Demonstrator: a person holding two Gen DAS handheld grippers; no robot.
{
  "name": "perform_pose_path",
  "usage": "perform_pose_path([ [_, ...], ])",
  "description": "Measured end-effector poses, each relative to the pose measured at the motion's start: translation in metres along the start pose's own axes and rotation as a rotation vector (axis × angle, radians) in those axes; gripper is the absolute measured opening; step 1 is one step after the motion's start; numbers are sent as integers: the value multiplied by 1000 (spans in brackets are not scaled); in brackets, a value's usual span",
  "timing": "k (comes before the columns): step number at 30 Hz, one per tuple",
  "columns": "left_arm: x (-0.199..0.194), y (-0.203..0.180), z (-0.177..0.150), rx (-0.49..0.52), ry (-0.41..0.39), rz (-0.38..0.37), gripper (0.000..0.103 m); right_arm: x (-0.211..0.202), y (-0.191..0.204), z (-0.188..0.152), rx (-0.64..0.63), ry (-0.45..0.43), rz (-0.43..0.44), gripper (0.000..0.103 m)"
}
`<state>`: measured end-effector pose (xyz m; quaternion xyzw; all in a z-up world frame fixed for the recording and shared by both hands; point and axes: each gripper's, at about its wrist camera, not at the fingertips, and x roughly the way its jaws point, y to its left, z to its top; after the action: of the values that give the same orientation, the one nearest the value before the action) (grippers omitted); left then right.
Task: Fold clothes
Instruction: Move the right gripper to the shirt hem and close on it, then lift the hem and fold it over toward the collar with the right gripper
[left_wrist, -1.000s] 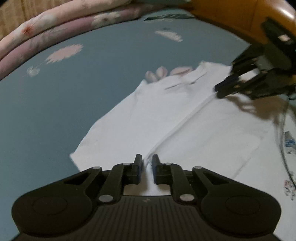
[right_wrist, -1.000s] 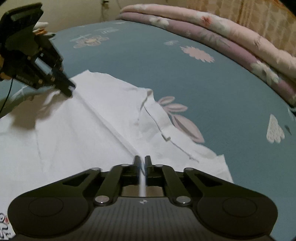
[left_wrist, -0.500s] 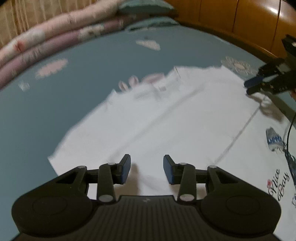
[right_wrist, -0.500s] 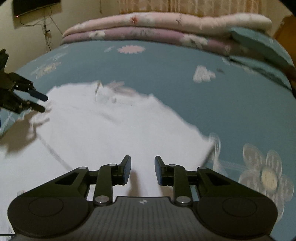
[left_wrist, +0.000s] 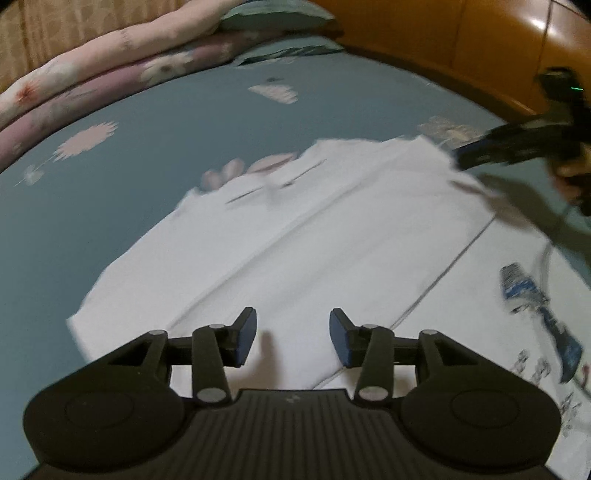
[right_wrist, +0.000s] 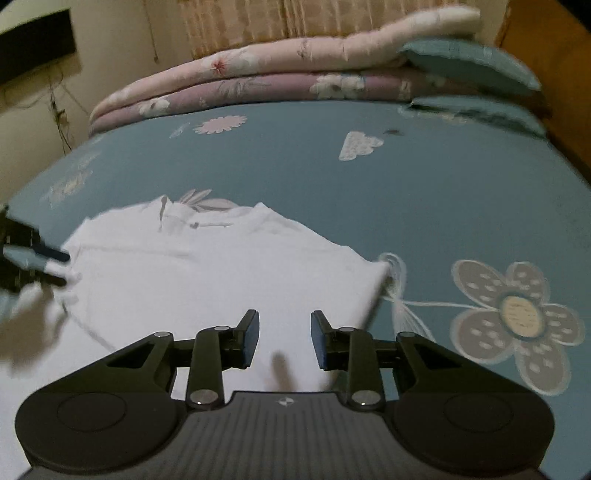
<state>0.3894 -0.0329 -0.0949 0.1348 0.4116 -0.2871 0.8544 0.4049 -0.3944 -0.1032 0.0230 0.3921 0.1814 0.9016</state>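
Observation:
A white shirt (left_wrist: 314, 240) lies spread flat on the blue flowered bedsheet (left_wrist: 147, 166), folded over on itself with a long crease. A blue print (left_wrist: 535, 295) shows on its right part. My left gripper (left_wrist: 292, 321) hovers over the shirt's near edge, its jaws opening with nothing between them. The right gripper (right_wrist: 284, 321) hangs above the shirt's (right_wrist: 221, 277) near right corner, jaws also opening and empty. Each wrist view catches the other gripper at the cloth's far edge: the right gripper (left_wrist: 460, 160) and the left gripper (right_wrist: 61, 267).
Folded pink and mauve quilts (right_wrist: 258, 74) and teal pillows (right_wrist: 469, 62) are stacked at the far side of the bed. A wooden headboard (left_wrist: 480, 44) rises at one end. A hand (left_wrist: 570, 177) holds the right gripper.
Both grippers were shut on the shirt's folded edge a second ago. They have let go and opened, the cloth has dropped flat, and both have drawn back, the right one swinging toward the corner.

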Motion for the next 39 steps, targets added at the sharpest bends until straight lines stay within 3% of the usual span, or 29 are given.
perform_pose_path([
  [3, 5, -9, 2, 19, 1, -16, 45, 25, -12, -2, -9, 80, -75, 32],
  [6, 9, -13, 2, 17, 7, -22, 45, 16, -31, -6, 46, 62, -153, 30],
  [12, 9, -19, 8, -4, -13, -37, 47, -27, -8, -28, 6, 5, -101, 29],
  [15, 9, -27, 13, -4, -24, -46, 55, -26, 7, -40, -10, 41, -78, 27],
  [18, 12, -34, 16, -13, -23, -63, 57, -22, 9, -51, -35, 96, -98, 21],
  [21, 14, -39, 15, -4, -10, -59, 57, -33, 8, -61, -34, 83, -113, 20],
  [24, 12, -43, 14, 1, -11, -69, 58, -43, 13, -63, -67, 63, -212, 14],
  [27, 9, -46, 14, 8, -16, -72, 61, -53, 14, -68, -73, 35, -145, 20],
  [33, 10, -49, 15, 8, -5, -72, 62, -36, 26, -76, -177, 44, -148, 20],
  [34, 10, -49, 15, 8, -3, -71, 62, -36, 24, -76, -162, 37, -150, 12],
  [39, 10, -45, 9, 6, 14, -58, 62, -45, 9, -81, -33, 28, -168, 12],
])
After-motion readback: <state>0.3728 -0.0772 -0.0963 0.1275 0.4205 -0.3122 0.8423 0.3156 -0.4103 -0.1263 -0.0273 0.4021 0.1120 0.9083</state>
